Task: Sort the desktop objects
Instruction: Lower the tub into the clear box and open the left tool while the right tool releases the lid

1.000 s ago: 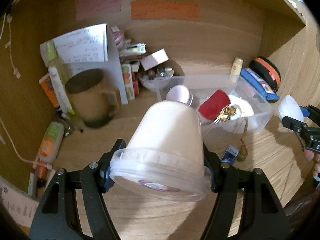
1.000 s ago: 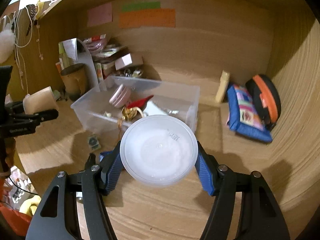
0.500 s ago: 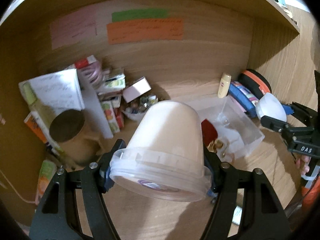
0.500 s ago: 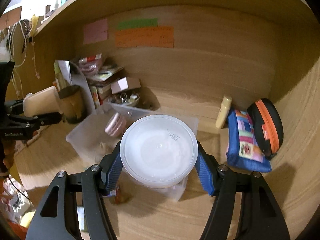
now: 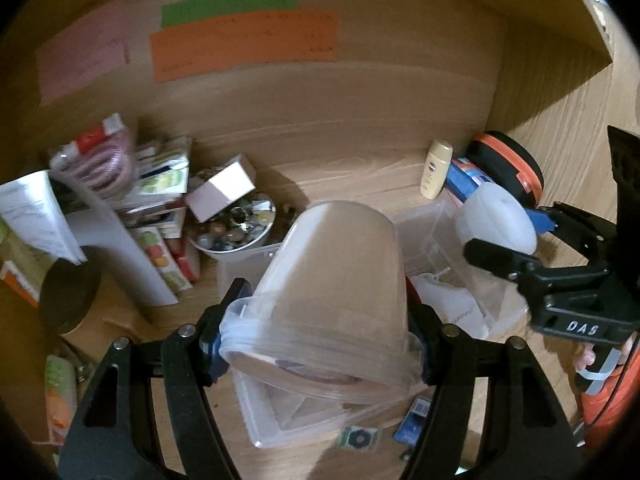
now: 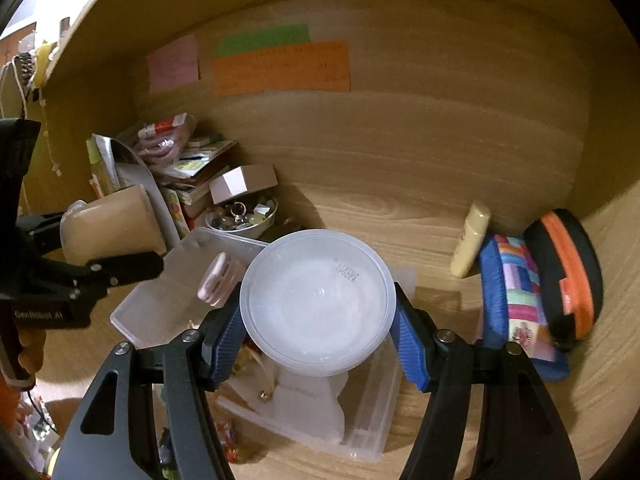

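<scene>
Two containers are in the grippers, both held over a clear plastic bin (image 6: 372, 412) that sits on the wooden surface (image 6: 400, 216). The left hand-held gripper (image 5: 320, 344) is clamped on the rim of a translucent tub (image 5: 332, 280), which is tipped with its base pointing away from the camera and its mouth toward it; what is inside cannot be made out. The right hand-held gripper (image 6: 318, 332) is clamped on the edge of a round white lid (image 6: 318, 304), held flat-face toward the camera with a small printed code near its upper right. In the left wrist view that same lid (image 5: 496, 216) shows at the right, above the far end of the bin. The bin holds a pink round case (image 6: 220, 280) near its left wall, white paper or cloth (image 5: 448, 304) and some small gold-coloured pieces (image 6: 266, 390), partly hidden by the lid. Behind the bin a white bowl (image 5: 232, 230) is filled with beads and small trinkets, with a small white box (image 5: 222, 192) resting on its rim. To the left, books and packets (image 5: 160, 184) are piled. At the right stand a cream bottle (image 6: 470, 240), a patchwork pouch (image 6: 520, 304) and a black-and-orange case (image 6: 568, 268), close together.
</scene>
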Motion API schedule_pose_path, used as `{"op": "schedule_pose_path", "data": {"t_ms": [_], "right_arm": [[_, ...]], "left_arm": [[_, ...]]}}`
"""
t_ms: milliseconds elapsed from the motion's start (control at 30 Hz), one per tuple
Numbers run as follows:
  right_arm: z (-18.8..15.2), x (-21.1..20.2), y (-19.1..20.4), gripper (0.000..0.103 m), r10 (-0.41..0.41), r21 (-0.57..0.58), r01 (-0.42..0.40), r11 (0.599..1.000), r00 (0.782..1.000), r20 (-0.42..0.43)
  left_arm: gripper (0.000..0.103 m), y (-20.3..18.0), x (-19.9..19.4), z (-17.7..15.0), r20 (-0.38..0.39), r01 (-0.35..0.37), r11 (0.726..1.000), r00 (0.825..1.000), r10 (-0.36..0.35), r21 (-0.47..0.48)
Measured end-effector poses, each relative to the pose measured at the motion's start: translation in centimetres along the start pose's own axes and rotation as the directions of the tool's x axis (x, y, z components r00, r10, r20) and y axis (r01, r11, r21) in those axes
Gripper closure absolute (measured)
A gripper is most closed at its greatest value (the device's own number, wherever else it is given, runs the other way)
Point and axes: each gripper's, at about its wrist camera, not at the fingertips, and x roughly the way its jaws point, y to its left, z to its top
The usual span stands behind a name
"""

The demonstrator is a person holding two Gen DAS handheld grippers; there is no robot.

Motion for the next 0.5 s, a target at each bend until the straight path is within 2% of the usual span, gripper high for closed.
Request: {"op": "schedule_pose_path", "data": {"t_ms": [500], "right_arm": [[-1.1,5.5,-2.3,0.041,-0.026,-0.021,0.024,0.999,0.992,-0.12]], "left_arm": [[0.034,-2.3,6.7,1.3,-0.091,0.046,0.997,0.995,-0.041,0.056]]}}
